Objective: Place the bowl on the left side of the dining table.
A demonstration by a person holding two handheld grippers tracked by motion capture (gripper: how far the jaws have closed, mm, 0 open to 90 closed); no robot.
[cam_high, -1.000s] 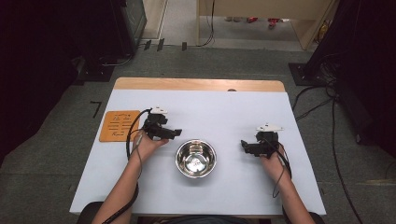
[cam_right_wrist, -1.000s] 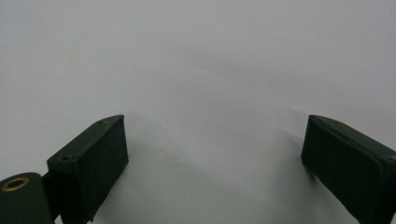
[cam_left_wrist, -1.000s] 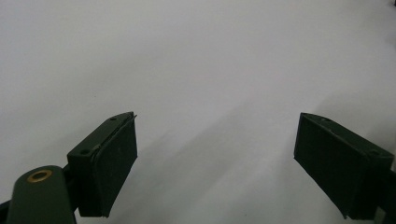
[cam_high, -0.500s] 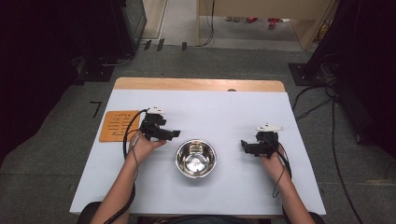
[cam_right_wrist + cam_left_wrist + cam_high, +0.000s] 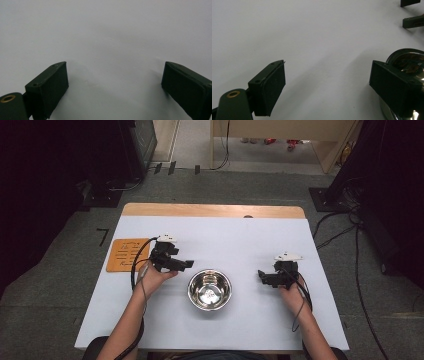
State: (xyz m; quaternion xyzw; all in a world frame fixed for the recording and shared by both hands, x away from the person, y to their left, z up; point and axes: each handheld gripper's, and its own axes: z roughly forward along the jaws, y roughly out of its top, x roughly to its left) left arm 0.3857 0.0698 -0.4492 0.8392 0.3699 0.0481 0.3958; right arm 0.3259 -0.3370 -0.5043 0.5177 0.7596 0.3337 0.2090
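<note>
A shiny steel bowl [image 5: 210, 291] stands on the white table [image 5: 225, 237] near the front, between my two hands. My left gripper [image 5: 189, 265] hovers just left of the bowl's far rim, pointing right, with its jaws wide apart and nothing between them. In the left gripper view, the left gripper [image 5: 328, 82] has bare table between its jaws and the bowl [image 5: 409, 58] behind the right jaw. My right gripper [image 5: 261, 276] sits to the right of the bowl, pointing left toward it. The right gripper [image 5: 115, 82] is open over bare white table.
An orange board [image 5: 125, 255] lies at the table's left edge, behind my left hand. Cables trail from both grippers along the forearms. A wooden strip [image 5: 210, 210] runs along the far table edge. The right gripper's jaw tips [image 5: 412, 21] appear far off in the left gripper view.
The left gripper has drifted slightly to the left, still open. The right gripper and the bowl have stayed put.
</note>
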